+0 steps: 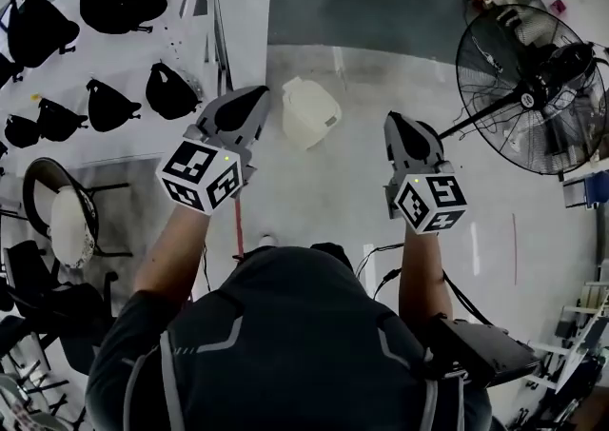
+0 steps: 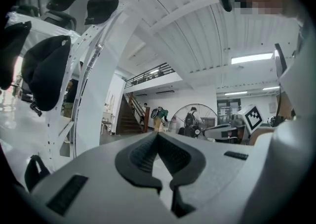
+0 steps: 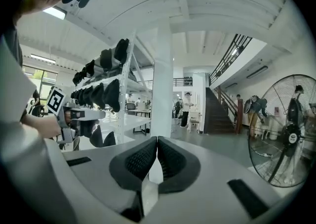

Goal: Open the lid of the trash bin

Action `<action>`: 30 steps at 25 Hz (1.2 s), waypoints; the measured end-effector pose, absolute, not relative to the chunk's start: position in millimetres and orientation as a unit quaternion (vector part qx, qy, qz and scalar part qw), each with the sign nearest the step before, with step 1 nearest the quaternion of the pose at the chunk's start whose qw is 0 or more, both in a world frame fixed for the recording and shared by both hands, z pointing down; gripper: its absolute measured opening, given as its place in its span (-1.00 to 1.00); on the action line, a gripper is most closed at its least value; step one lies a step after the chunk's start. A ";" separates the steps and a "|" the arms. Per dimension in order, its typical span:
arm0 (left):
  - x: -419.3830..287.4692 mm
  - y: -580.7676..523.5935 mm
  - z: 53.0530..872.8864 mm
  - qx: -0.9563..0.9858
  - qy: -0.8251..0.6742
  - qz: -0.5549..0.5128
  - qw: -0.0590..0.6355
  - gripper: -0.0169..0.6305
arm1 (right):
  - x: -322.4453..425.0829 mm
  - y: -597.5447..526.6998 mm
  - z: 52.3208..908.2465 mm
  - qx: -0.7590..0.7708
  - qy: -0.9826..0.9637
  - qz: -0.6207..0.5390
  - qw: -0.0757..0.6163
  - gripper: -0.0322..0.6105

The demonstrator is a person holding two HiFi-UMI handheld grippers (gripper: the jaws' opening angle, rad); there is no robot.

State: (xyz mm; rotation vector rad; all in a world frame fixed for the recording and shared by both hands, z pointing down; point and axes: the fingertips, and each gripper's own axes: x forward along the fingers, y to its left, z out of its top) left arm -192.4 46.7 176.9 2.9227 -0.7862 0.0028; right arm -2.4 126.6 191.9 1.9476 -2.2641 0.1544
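Note:
A white trash bin with its lid down stands on the grey floor, seen from above in the head view. My left gripper is held just left of the bin, well above the floor, jaws shut and empty. My right gripper hovers to the bin's right, also shut on nothing. In the left gripper view the left gripper has its dark pads pressed together and points level across the hall. The right gripper looks the same in its own view. Neither gripper view shows the bin.
A large standing fan is at the right. A white rack with black bags fills the left, beside a white pillar. A chair stands at lower left. People and a staircase are far off.

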 end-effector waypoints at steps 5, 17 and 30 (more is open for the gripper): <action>-189.7 21.4 197.3 0.959 -0.270 -0.001 0.079 -0.92 | 7.3 92.8 212.6 0.641 -0.760 0.067 0.078 -0.81; -131.2 -48.6 211.4 0.935 -0.348 0.031 0.061 -0.92 | 83.4 5.8 219.1 0.628 -0.775 0.063 0.033 -0.81; -3.9 -136.7 276.2 0.915 -0.379 0.077 0.117 -0.92 | 201.2 -81.1 291.1 0.607 -0.785 0.104 0.068 -0.81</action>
